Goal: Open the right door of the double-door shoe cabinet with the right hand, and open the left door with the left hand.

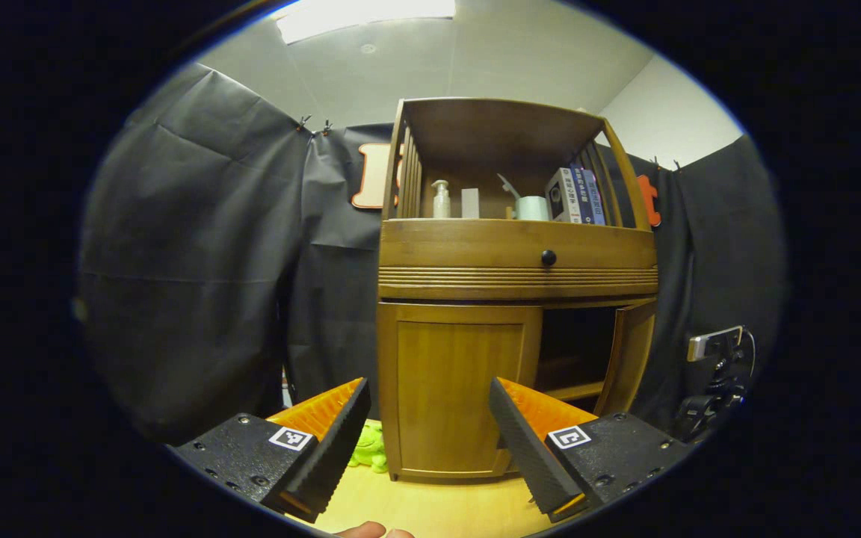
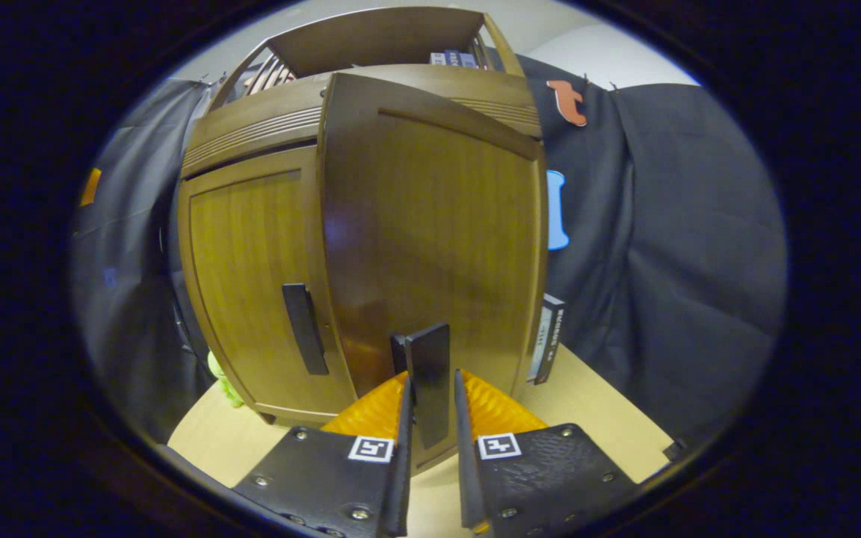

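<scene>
The shoe cabinet (image 1: 516,284) is standing on a pale wooden tabletop (image 1: 438,508), backed by black cloth wall. Its right door (image 2: 430,239) is standing swung out from the cabinet front; in the left gripper view that door (image 1: 628,355) is showing edge-on at the cabinet's right side, with the dark interior and a shelf exposed beside it. The left door (image 1: 449,388) is sitting flush and closed, and its dark vertical handle (image 2: 305,329) is untouched.

My right gripper (image 2: 430,418) is clamping the right door's handle (image 2: 428,381): both fingers are pressing on the dark bar, one on each side, with almost no gap left between them.

My left gripper (image 1: 430,441) is hanging in front of the closed left door, apart from it, fingers spread wide and grasping nothing.

Above the doors, a drawer front with a small dark knob (image 1: 548,258) is running across the cabinet. On the open shelf above the drawer are sitting a pump bottle (image 1: 441,200), a pale cylinder (image 1: 531,208) and a row of books (image 1: 578,196).

Something bright green (image 1: 369,448) is lying on the tabletop at the cabinet's lower left corner. A dark boxed item (image 2: 548,340) is leaning just beside the open door's outer edge.
</scene>
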`<state>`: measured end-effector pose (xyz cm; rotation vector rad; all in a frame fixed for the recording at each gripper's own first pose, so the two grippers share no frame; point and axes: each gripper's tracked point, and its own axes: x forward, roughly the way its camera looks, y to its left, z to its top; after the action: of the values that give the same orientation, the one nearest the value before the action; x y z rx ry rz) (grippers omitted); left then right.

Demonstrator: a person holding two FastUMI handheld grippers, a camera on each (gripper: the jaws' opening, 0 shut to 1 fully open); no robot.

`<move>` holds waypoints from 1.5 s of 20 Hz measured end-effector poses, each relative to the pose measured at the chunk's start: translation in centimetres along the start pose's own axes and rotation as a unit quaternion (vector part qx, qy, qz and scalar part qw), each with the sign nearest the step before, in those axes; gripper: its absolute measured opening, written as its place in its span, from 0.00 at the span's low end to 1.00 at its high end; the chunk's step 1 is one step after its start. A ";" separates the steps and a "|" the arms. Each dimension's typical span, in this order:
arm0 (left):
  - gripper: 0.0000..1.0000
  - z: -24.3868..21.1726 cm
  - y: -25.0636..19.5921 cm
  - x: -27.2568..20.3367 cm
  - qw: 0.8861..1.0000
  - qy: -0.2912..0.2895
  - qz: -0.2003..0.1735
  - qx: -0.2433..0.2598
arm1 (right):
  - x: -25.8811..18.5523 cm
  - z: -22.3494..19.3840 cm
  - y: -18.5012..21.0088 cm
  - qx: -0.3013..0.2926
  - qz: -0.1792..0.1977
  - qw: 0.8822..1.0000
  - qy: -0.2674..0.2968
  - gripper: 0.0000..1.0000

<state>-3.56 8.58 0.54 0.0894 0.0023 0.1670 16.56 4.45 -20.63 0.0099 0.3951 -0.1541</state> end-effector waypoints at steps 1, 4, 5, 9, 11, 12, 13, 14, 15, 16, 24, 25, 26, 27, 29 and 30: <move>0.98 -0.1 -0.7 0.0 1.000 0.002 -0.009 -0.002 | -0.1 0.3 0.0 0.004 -0.005 1.000 0.001 0.27; 0.98 -0.5 -2.7 0.0 0.999 0.006 -0.033 -0.006 | 0.0 0.8 -0.3 0.015 -0.013 1.000 0.007 0.27; 0.98 -0.6 -3.3 -0.1 0.999 0.008 -0.041 -0.008 | -0.1 1.0 -0.6 0.018 -0.014 1.000 0.009 0.27; 0.98 -0.9 -5.5 0.0 0.998 0.011 -0.066 -0.014 | -0.1 1.6 -1.8 0.020 -0.036 0.999 0.009 0.27; 0.98 -1.0 -6.1 0.1 0.997 0.010 -0.073 -0.015 | 0.1 1.7 -2.6 0.024 -0.043 0.999 0.011 0.27; 0.99 -1.1 -6.5 0.1 0.997 0.011 -0.076 -0.017 | 0.0 1.8 -3.1 0.031 -0.042 0.999 0.012 0.27; 0.99 -1.1 -6.9 0.2 0.997 0.012 -0.080 -0.019 | -0.1 1.9 -3.7 0.039 -0.041 0.998 0.013 0.27; 0.99 -1.2 -7.2 0.3 0.996 0.013 -0.083 -0.021 | -0.3 1.8 -4.6 0.043 -0.043 0.998 0.014 0.27; 0.99 -1.2 -7.6 0.3 0.996 0.013 -0.086 -0.023 | -0.4 1.9 -5.4 0.042 -0.045 0.998 0.013 0.27; 0.98 -1.4 -7.9 0.4 0.996 0.015 -0.088 -0.024 | -0.7 2.0 -6.6 0.033 -0.053 0.998 0.008 0.27; 0.99 -2.6 -9.9 1.2 0.994 0.029 -0.106 -0.030 | -1.5 2.9 -13.1 0.017 -0.075 0.997 -0.005 0.08; 0.99 -2.9 -10.1 1.4 0.993 0.030 -0.106 -0.030 | -1.6 3.0 -13.8 0.016 -0.081 0.997 -0.006 0.08; 0.99 -3.0 -10.3 1.6 0.993 0.031 -0.108 -0.030 | -1.7 3.2 -14.4 0.016 -0.088 0.996 -0.008 0.08; 0.99 -3.3 -10.6 1.9 0.993 0.033 -0.109 -0.030 | -1.8 3.4 -15.1 0.015 -0.095 0.995 -0.010 0.08; 0.99 -3.8 -11.0 2.5 0.993 0.036 -0.112 -0.029 | -2.0 3.7 -16.4 0.011 -0.111 0.994 -0.013 0.08; 0.99 -4.1 -11.4 2.9 0.992 0.038 -0.116 -0.028 | -2.1 3.7 -17.0 0.010 -0.117 0.993 -0.015 0.08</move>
<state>1.12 -1.76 -4.54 0.0263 0.0843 -0.0626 13.48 -12.22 -16.01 -0.0194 0.3646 -0.3901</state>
